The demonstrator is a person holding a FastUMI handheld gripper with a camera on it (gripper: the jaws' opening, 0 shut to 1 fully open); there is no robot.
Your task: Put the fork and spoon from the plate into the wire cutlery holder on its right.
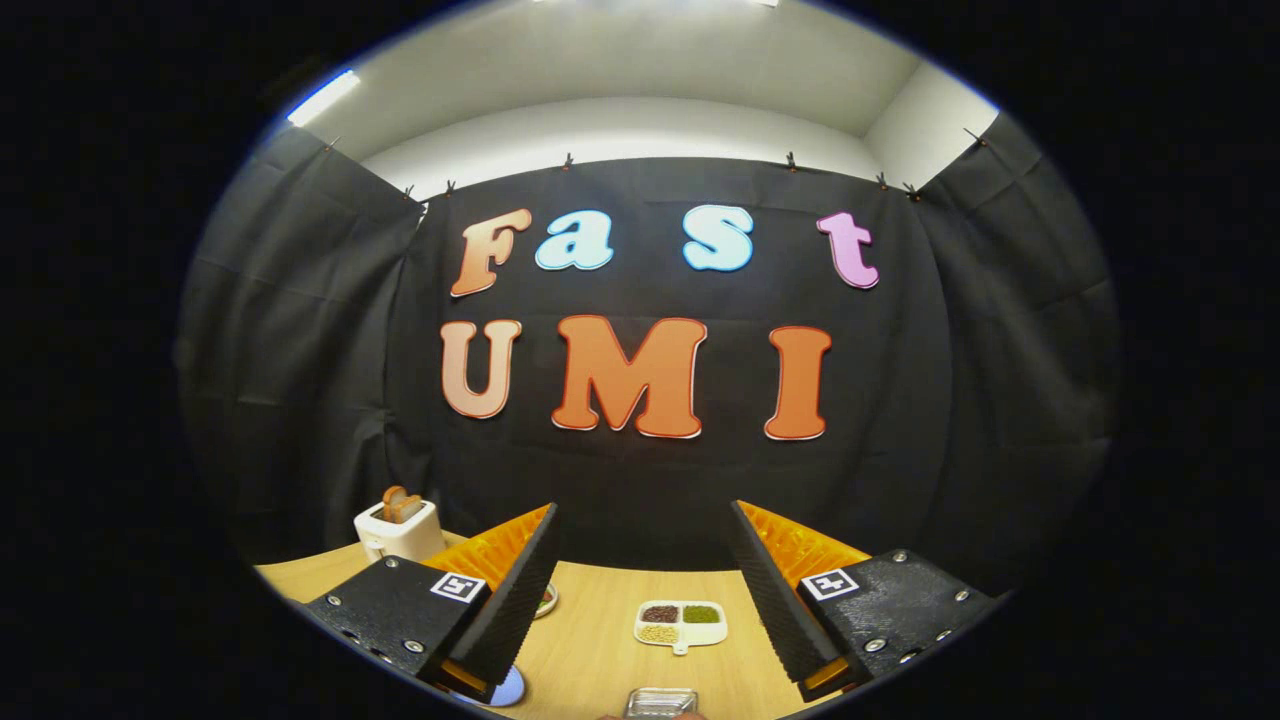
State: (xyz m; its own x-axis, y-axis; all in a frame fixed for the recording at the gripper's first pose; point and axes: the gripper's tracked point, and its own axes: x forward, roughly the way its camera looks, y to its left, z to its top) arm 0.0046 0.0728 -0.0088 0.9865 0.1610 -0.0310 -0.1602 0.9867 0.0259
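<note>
In the gripper view the tool sits in the lower middle of the frame, its two fingers spread wide apart with nothing held between them. They are raised above a pale wooden bench that runs across the bottom of the picture.

Between the fingers, low on the bench, lies a small white divided dish with three compartments: dark reddish grains at upper left, green ones at upper right and pale yellowish ones at lower left. Below it, at the very bottom centre of the frame, the top of a clear, box-like container peeps in; what it holds cannot be made out.

Just beside the left finger, partly hidden by it, is the rim of a small white bowl with something green in it. Lower down, under that finger's base, a bit of a round pale blue thing shows.

At the lower left of the frame, on the bench's far side, stands a white toaster with two brown slices upright in its slots.

Fork, spoon, plate and wire holder cannot be picked out here.
</note>
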